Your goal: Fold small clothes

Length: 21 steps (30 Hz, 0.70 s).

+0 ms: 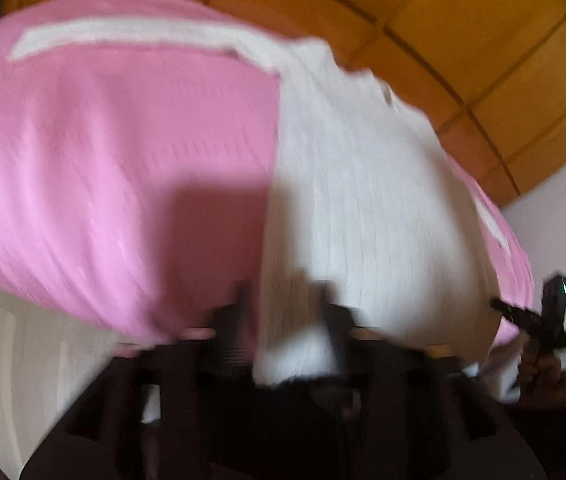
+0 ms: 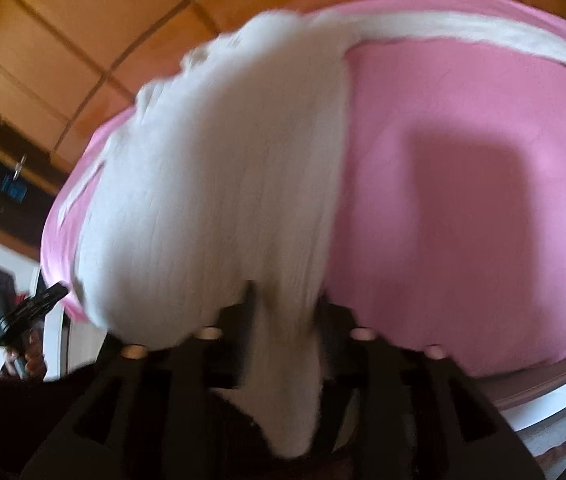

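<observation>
White garment (image 1: pixel 363 184) lies on the pink cloth (image 1: pixel 103 140), long axis running away from you. Its near end sits between the jaws of both your left hand-held gripper (image 1: pixel 283 300) and right hand-held gripper (image 2: pixel 287 300); blur hides whether either clamps it.

A pink cloth (image 1: pixel 103 168) seemingly covers the white table (image 1: pixel 23 360).

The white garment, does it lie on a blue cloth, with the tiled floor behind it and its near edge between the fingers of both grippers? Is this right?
One detail is wrong: the cloth under the white garment is pink, not blue, as the right wrist view shows. The tiled floor is behind it, and its near edge runs between the fingers of the left gripper and the right gripper.
</observation>
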### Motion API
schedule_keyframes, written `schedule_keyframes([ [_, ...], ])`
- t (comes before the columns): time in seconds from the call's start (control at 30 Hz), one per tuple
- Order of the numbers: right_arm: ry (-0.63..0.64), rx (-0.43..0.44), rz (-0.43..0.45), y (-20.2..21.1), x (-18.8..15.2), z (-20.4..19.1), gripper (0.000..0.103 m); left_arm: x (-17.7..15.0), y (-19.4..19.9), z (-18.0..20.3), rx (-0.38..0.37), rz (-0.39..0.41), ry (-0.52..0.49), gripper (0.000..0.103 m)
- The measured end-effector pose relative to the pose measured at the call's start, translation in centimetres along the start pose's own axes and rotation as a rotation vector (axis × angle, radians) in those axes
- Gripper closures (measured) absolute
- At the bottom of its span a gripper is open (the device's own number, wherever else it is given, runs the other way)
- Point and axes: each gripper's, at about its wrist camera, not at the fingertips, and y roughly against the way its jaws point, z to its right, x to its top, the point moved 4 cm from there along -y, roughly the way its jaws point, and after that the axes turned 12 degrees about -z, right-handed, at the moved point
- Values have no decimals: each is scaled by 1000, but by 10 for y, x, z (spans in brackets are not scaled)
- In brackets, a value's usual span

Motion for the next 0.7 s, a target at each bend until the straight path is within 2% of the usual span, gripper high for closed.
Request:
schedule_keyframes([
  [0.03, -42, -7, 38, 9, 7, 14, 50, 7, 5, 3, 6, 33, -1, 39],
  [0.13, -170, -29, 139, 27, 28, 57, 50, 35, 5, 24, 43, 87, -55, 39],
  [0.2, -301, -30, 219, 41, 48, 99, 50, 53, -6, 42, 52, 104, -87, 39],
  [0.3, -482, -52, 341, 59, 79, 161, 51, 72, -36, 68, 52, 71, -113, 39],
  [0.4, -631, -45, 431, 70, 106, 212, 55, 79, -68, 90, 76, 28, -151, 39],
  [0.43, -667, -39, 455, 73, 114, 226, 59, 80, -77, 98, 72, 12, -162, 39],
  [0.6, -797, -18, 521, 78, 158, 275, 61, 81, -108, 124, 92, -33, -234, 39],
  [0.63, -808, -30, 521, 79, 167, 282, 67, 81, -111, 126, 98, -35, -243, 39],
  [0.67, -819, -69, 506, 79, 174, 286, 89, 82, -114, 128, 107, -32, -253, 39],
  [0.7, -835, -148, 465, 78, 182, 290, 96, 83, -115, 130, 121, -28, -267, 39],
])
